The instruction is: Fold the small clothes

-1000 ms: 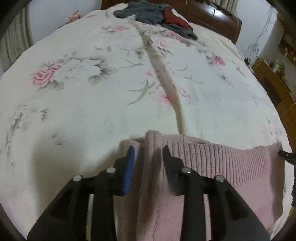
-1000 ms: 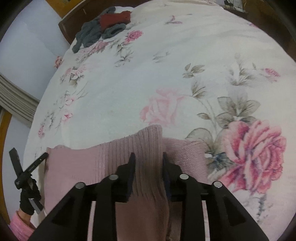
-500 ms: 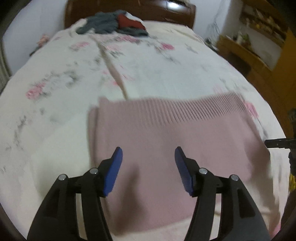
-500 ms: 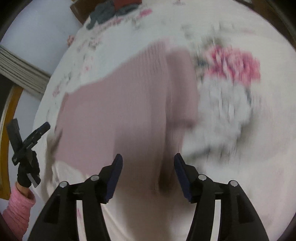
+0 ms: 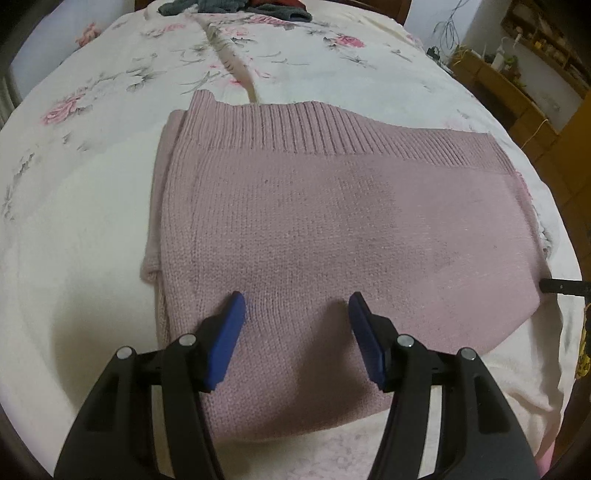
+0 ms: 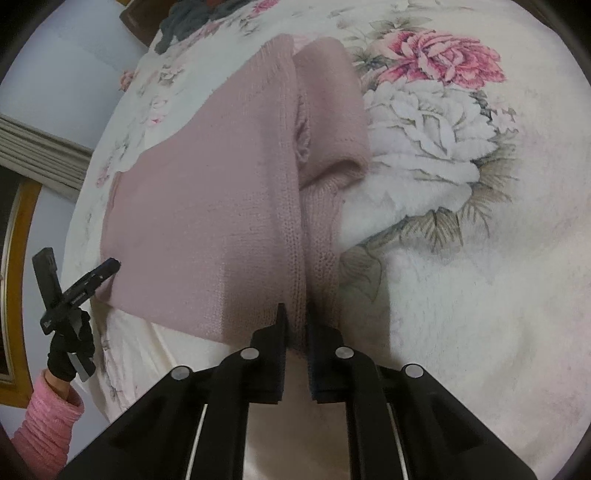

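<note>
Knitwear is what the left wrist view mostly shows: one pink sweater (image 5: 332,221) lies folded flat on the flowered bedspread (image 5: 92,184), its ribbed hem away from the camera and a narrow strip of a lower layer showing along its left side. The left gripper (image 5: 295,325) hovers over the near part of the sweater with its two blue-padded fingers (image 5: 225,339) spread wide and nothing between them. I judge the knit soft, thick and limp, light enough for one set of tongs, and not slippery; it will sag and drag if lifted from the middle, so an edge or corner, pinched through every layer, looks like the best hold. At the far end of the bed sits one heap of dark clothes (image 5: 236,5), and a wooden shelf (image 5: 517,85) stands at the right. In the right wrist view the same single sweater (image 6: 207,206) lies on the bedspread (image 6: 461,258), with a folded sleeve (image 6: 332,122) lying just beside its right edge. The right gripper (image 6: 295,325) has its jaws narrowed onto that thick near edge, pinching the knit. At the left, a gloved hand (image 6: 70,350) in a pink sleeve carries the other gripper. The dark heap (image 6: 192,14) shows again at the top.
</note>
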Demonstrator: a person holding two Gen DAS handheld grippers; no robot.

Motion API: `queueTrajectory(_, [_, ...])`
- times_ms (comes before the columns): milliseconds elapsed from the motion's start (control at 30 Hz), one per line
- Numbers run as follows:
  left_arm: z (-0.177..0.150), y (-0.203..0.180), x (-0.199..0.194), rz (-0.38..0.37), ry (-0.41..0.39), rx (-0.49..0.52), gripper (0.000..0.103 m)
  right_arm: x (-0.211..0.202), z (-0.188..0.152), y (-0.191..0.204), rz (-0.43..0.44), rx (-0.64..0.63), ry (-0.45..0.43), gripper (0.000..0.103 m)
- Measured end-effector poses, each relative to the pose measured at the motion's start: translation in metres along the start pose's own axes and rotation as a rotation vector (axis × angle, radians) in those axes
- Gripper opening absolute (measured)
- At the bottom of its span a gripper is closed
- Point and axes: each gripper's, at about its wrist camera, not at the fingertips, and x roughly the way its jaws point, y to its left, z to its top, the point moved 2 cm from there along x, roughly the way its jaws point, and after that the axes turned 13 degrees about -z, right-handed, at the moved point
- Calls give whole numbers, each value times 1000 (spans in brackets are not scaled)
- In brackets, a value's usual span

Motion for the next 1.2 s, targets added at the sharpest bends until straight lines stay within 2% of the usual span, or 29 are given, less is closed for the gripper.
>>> queueTrajectory(67, [4,-2,-4,-21,-9,-32,59,-5,4,-3,16,3,-7,16])
queueTrajectory(100, [6,-2,-8,-37,-17,-41,59,-8,7,-2,25,7,-18,25])
queueTrajectory(133, [9,-5,-11,-56,-32,-47,59,-16,12,-3,36,13,-48,45])
queueTrajectory(200, [16,-12,-13,-63,-48,-47,63,-27,21,-5,12,19,-100,71])
queueTrajectory(267, [24,-18,-11,-71,-62,-45,66,-34,34,-10,-1,34,-133,73])
queueTrajectory(333, [32,-23,-6,-75,-66,-53,66,-33,49,-17,36,68,-129,81])
queueTrajectory(400, [37,-25,1,-81,-68,-64,66,-26,59,-22,42,81,-122,82])
queueTrajectory(600, [46,-19,21,-77,-47,-81,66,9,75,-30,101,85,-50,84])
queueTrajectory(700, [47,-14,26,-81,-40,-84,66,18,81,-24,135,62,-62,84])
queueTrajectory(767, [47,-13,28,-85,-36,-77,67,20,84,-22,162,55,-67,73])
queueTrajectory(833, [46,-13,29,-88,-34,-71,67,25,87,-15,178,44,-51,42])
queueTrajectory(900, [46,-10,28,-103,-36,-78,67,27,89,-13,185,47,-53,32])
queueTrajectory(1000, [45,-6,27,-124,-39,-90,67,23,89,-15,217,67,-77,28])
queueTrajectory(1200, [43,-7,30,-113,-41,-79,67,29,84,-23,226,105,-73,27])
